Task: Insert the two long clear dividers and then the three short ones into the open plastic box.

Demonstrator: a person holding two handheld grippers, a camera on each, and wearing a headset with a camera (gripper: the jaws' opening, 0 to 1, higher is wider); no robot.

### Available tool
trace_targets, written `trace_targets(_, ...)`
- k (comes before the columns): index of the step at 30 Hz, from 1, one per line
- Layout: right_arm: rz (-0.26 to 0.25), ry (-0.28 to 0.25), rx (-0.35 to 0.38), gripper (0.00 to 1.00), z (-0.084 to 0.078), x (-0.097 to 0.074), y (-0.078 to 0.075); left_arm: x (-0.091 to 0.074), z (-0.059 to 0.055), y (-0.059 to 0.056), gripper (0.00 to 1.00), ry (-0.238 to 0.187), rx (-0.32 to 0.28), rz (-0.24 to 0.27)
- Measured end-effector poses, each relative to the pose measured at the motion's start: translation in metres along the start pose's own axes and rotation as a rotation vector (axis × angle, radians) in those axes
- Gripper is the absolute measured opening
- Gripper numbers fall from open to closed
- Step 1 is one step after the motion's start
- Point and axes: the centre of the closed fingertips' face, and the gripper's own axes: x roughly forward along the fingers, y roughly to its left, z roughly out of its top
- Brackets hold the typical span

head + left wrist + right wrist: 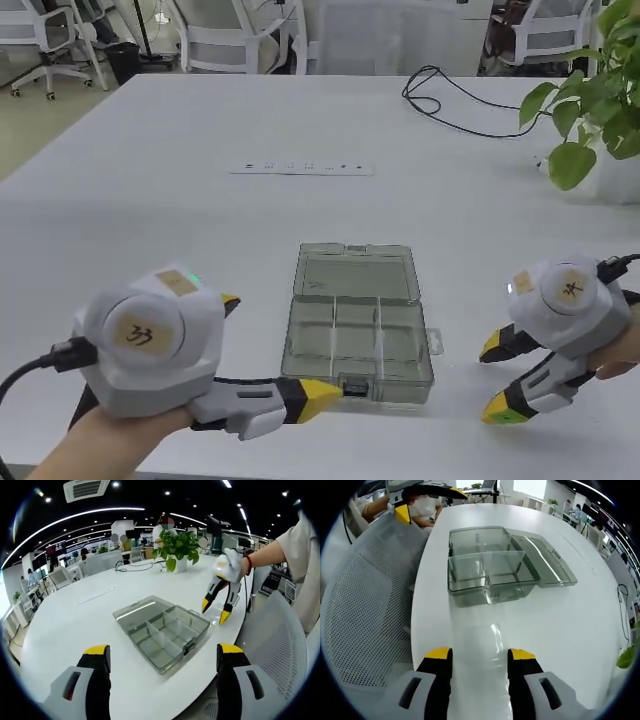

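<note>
The open clear plastic box lies in the middle of the white table, its lid folded flat behind it. Clear dividers stand inside and split it into compartments. My left gripper is open wide at the box's front left corner, one fingertip near the front latch. To the right of the box my right gripper is open and low over the table. A small clear divider piece lies flat on the table just ahead of its jaws.
A potted plant stands at the back right beside a black cable. A white strip lies beyond the box. Office chairs stand behind the table, and a mesh chair sits at the near edge.
</note>
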Motion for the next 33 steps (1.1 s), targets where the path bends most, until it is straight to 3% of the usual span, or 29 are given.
trace_targets(5, -0.003, 0.014, -0.041, 0.42, -0.0007, 0.0037, -0.0006, -0.0021, 0.0006, -0.0001, 0.88, -0.002, -0.007, 0.0)
trace_targets(17, -0.008, 0.019, -0.029, 0.37, -0.0014, 0.0031, -0.0036, -0.0054, -0.0002, 0.0019, 0.87, 0.004, -0.011, 0.01)
trace_targets(33, -0.045, -0.029, -0.025, 0.32, -0.0012, 0.0007, -0.0068, -0.0087, -0.002, 0.004, 0.86, 0.011, -0.011, 0.014)
